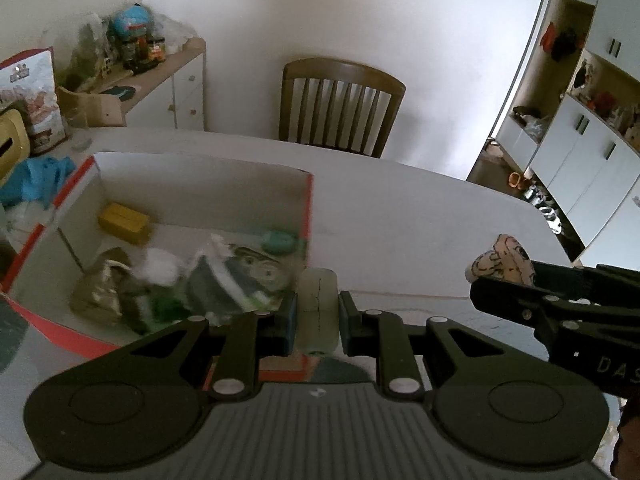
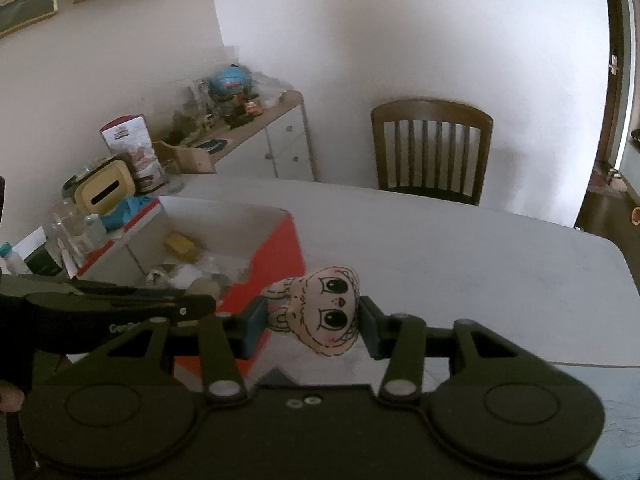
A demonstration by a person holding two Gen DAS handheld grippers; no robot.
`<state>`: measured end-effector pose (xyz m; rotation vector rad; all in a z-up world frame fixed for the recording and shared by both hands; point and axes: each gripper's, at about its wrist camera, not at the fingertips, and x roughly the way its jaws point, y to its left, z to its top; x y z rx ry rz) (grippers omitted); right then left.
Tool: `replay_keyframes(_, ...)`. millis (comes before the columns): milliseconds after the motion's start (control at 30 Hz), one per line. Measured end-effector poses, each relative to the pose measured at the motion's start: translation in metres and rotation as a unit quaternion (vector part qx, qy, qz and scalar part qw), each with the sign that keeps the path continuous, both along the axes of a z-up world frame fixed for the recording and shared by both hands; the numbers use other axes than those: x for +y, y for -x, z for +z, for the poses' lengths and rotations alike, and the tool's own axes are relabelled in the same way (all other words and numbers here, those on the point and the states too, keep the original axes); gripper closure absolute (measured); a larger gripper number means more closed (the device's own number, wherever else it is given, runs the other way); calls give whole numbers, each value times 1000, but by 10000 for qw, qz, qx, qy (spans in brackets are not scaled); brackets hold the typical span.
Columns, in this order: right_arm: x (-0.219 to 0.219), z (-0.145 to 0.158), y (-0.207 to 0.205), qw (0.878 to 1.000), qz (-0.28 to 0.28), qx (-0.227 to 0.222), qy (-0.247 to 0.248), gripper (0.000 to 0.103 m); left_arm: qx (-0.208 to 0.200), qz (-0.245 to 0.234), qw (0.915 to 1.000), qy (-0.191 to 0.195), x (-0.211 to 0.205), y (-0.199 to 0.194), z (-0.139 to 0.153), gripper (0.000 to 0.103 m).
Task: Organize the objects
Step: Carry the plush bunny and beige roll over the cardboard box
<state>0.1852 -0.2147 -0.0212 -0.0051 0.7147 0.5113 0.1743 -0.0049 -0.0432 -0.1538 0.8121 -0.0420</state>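
My left gripper (image 1: 317, 316) is shut on a pale translucent cylinder (image 1: 318, 312) and holds it above the near right corner of a red and white open box (image 1: 308, 208). The box holds a yellow block (image 1: 125, 223), a teal lump (image 1: 279, 242), a drawstring pouch (image 1: 100, 288) and other small items. My right gripper (image 2: 313, 322) is shut on a pink plush animal head (image 2: 324, 312), held above the white table (image 2: 480, 264) just right of the box (image 2: 276, 264). The right gripper also shows at the right of the left wrist view (image 1: 504, 276).
A wooden chair (image 1: 340, 104) stands behind the table. A cluttered sideboard (image 1: 160, 76) is at the back left. A tissue box (image 2: 105, 192), a snack bag (image 2: 130, 152), a blue cloth (image 1: 38, 180) and bottles (image 2: 76, 232) crowd the table's left side.
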Motion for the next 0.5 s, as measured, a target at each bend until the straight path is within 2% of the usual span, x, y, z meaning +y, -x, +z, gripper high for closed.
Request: replay_keyframes(500, 92, 4, 11, 9999, 85, -122, 84, 56, -94, -115, 9996, -236, 104, -2, 11, 82)
